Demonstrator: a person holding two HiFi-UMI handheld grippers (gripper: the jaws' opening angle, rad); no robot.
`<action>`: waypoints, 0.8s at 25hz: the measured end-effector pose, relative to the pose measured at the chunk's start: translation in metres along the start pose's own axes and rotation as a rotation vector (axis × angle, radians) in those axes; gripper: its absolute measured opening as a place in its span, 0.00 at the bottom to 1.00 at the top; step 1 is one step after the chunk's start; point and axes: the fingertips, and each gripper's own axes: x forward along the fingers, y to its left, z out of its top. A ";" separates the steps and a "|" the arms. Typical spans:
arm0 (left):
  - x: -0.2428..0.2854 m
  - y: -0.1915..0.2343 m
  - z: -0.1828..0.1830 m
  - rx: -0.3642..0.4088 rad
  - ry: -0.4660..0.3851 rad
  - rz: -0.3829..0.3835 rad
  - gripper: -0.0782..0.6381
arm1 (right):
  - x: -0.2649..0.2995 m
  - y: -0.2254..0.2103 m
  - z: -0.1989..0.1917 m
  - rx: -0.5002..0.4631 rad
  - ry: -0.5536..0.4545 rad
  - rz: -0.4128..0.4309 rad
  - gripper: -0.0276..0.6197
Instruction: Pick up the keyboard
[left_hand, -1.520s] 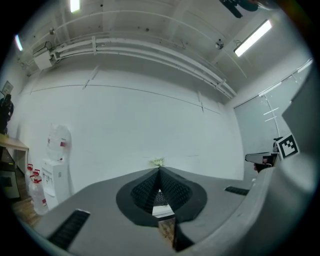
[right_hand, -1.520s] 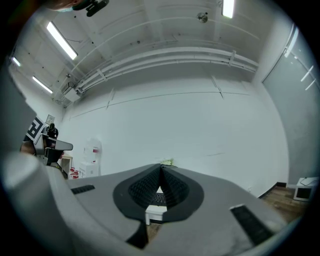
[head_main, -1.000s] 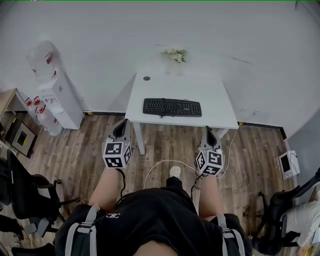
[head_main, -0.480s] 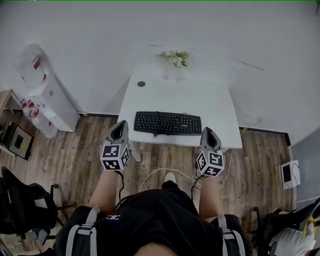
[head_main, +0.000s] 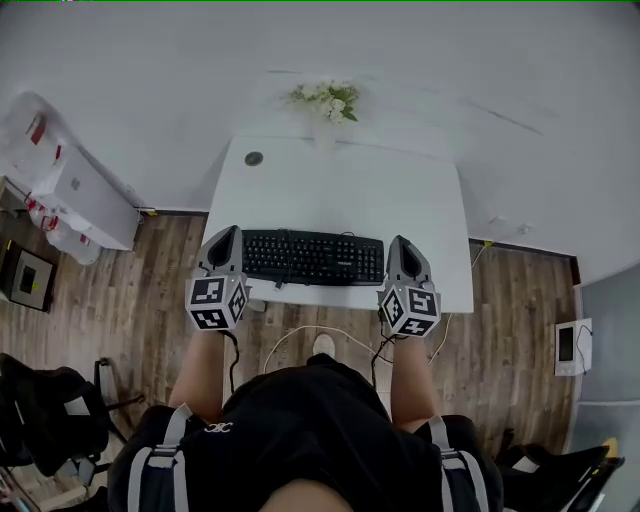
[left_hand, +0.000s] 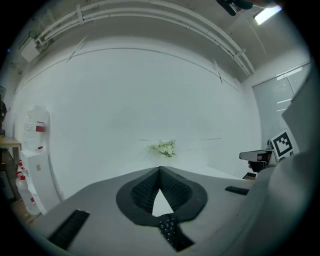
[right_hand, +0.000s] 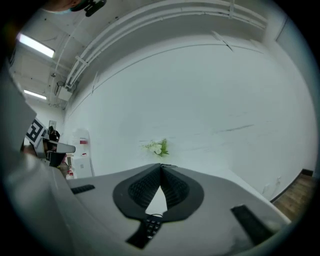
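- Fingers (left_hand: 142, 192) of the left gripper (head_main: 227, 236) closed tip to tip, nothing between them. Right gripper (head_main: 400, 243) likewise closed and empty.
- Surface (head_main: 340, 190): white desk against a white wall, mostly bare.
- Keyboard (head_main: 312, 258): black, flat along the near edge of the surface. Left gripper just beside its left end, right gripper just beside its right end. Contact cannot be told.
- Thin cord (head_main: 283, 275) lies across the keys toward the near edge.
- Risk, as judged: closed fingers cannot take hold of an end. Brought in as they are, they would only shove the keyboard along or off the near edge.
- Risk: the cord may drag or snag on the lift. One end raised ahead of the other would tilt the keyboard out of a thin grip.
- Containers: water dispenser (head_main: 78, 190) on the floor at left, bottle on top, fill not readable.
- Flowers (head_main: 325, 98) at the far edge by the wall; their vase cannot be made out.
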 end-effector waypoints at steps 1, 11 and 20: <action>0.007 -0.002 0.000 0.004 0.003 0.004 0.12 | 0.008 -0.003 -0.001 0.023 0.005 0.021 0.05; 0.061 0.025 0.016 -0.015 0.021 0.007 0.12 | 0.060 -0.014 0.002 0.042 0.023 0.023 0.05; 0.071 0.056 0.031 -0.070 -0.052 -0.001 0.42 | 0.070 -0.013 0.011 0.035 -0.019 0.028 0.31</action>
